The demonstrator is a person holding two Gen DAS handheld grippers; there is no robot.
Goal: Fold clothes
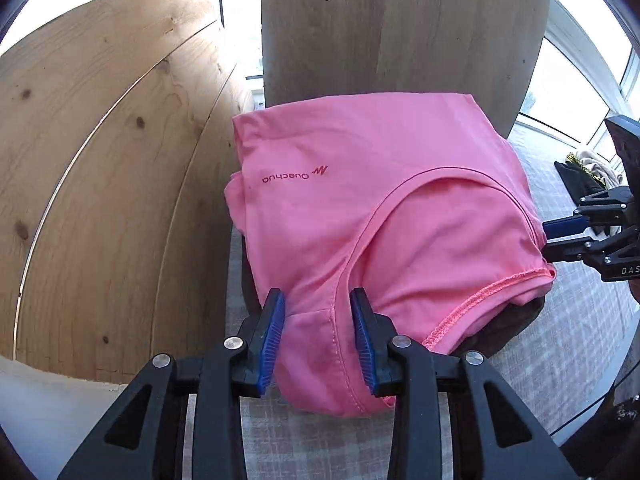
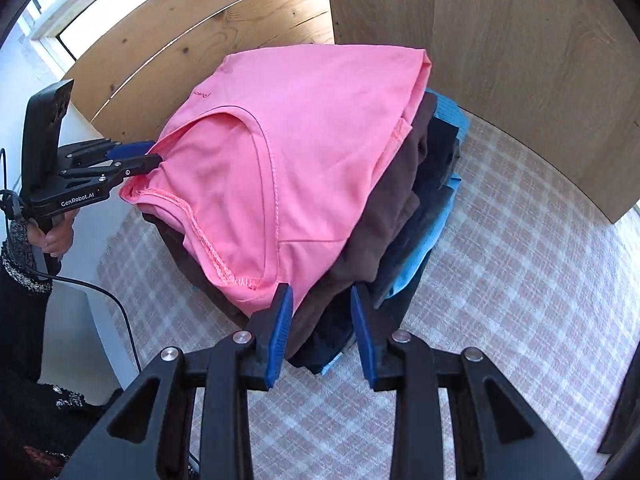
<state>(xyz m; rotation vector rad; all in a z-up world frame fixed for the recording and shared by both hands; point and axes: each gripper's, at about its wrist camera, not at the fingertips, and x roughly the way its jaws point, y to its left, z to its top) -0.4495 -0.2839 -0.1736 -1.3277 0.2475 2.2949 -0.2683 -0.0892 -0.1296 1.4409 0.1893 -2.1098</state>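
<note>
Pink shirt [image 1: 380, 216] folded, sitting on top of the stack [image 2: 404, 216]. Below it: brown garment [image 2: 380, 224], dark navy layers [image 2: 424, 240], light blue one [image 2: 420, 256] at the bottom edge. Stack rests on the checked cloth [image 2: 500, 280], pushed up against the wood panels [image 1: 100, 180] behind.

No bins or baskets in either view; the stack is the only thing holding anything.

My left gripper [image 1: 318, 338]: jaws part open, straddling the near edge of the pink shirt at the shoulder seam. Fabric runs between the blue pads [image 1: 274, 340], but there's a gap on both sides, so no grip. In the right wrist view it comes in from the left, tips at the shirt's edge by the serged hem [image 2: 208, 240].

My right gripper [image 2: 322, 334]: jaws part open over the near corner of the stack, brown and navy layers between the pads [image 2: 280, 336]. Pads look clear of the cloth, nothing clamped. In the left wrist view it's at the far right, tips against the shirt's side; can't tell contact from there.

A hand [image 2: 56, 236] on the left gripper's handle, dark knit sleeve [image 2: 24, 264], black cable [image 2: 120, 312] trailing down.

More clothes [image 1: 588, 172] lie on the cloth further right, well apart from the stack.
</note>
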